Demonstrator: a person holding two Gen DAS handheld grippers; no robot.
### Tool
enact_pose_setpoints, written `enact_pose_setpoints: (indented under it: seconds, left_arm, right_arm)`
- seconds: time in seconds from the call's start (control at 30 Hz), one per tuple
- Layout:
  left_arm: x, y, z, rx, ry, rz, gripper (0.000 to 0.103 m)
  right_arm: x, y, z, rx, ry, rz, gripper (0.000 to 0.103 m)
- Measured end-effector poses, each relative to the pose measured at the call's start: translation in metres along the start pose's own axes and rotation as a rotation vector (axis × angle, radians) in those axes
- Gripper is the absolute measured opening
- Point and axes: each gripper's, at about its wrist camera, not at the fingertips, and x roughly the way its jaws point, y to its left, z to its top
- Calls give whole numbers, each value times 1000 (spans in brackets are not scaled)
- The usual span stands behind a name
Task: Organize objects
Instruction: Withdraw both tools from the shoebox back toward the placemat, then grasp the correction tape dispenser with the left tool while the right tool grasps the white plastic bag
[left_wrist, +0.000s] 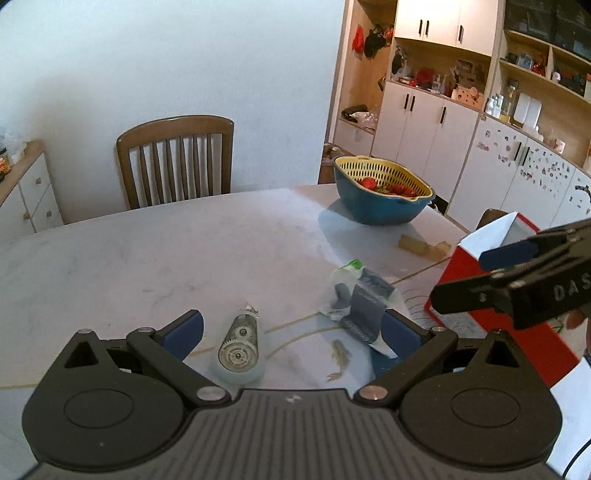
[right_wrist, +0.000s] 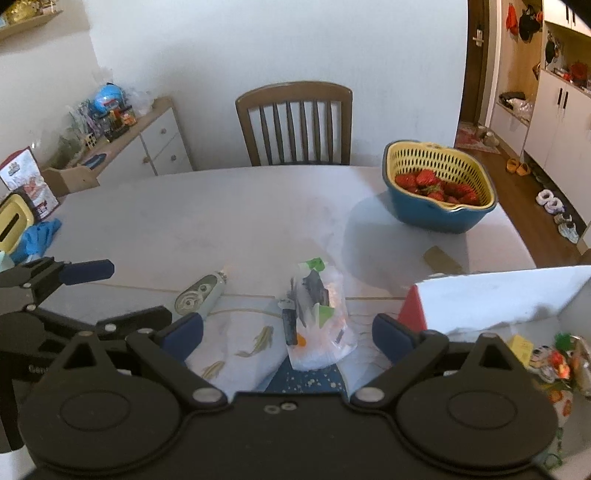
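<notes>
on the table (right_wrist: 229, 221) both the left gripper (left_wrist: 291, 332) and right gripper (right_wrist: 288, 328) hang wide open and empty, roller (left_wrist: 239, 341) and plastic packet (right_wrist: 317, 317) lying loose beside the red box (left_wrist: 517, 325), sorting barely begun.

both tools (left_wrist: 291, 334) (right_wrist: 288, 332) wide apart, empty

Clear plastic bag (right_wrist: 319, 325) with dark items, green tabs and an orange bit inside: crumpled, partly standing, mid-table near the front edge. Grey cylindrical gadget (left_wrist: 239, 345) with round geared end face: lying on its side, well left of the bag, not touching. Red box with white inside (left_wrist: 491, 295): open-topped, at the table's right edge, just right of the bag, small colourful items in it.
</notes>
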Motion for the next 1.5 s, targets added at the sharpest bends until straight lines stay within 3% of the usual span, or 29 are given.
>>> enact_pose_setpoints:
  seconds: [0.27,0.63,0.77,1.0,1.17,1.5]
  left_arm:
    - [36,16,-7,0,18,-5,103]
    - [90,29,-20,-21,106,24,103]
    - [100,35,-25,-40,137,63,103]
    - [104,33,-28,-10,140,59,101]
    - [106,36,-29,-36,146,50,89]
    - [104,35,-27,-34,139,62,51]
  right_arm:
    - [50,2,12,-8,56,-28,96]
    - [110,4,17,-55,142,-80,93]
    - [124,4,16,-74,162,-101,91]
    - [142,0,13,-61,196,-115,89]
    - [148,-2,9,-57,218,-123,82]
    - [152,0,4,-57,229,-120,70]
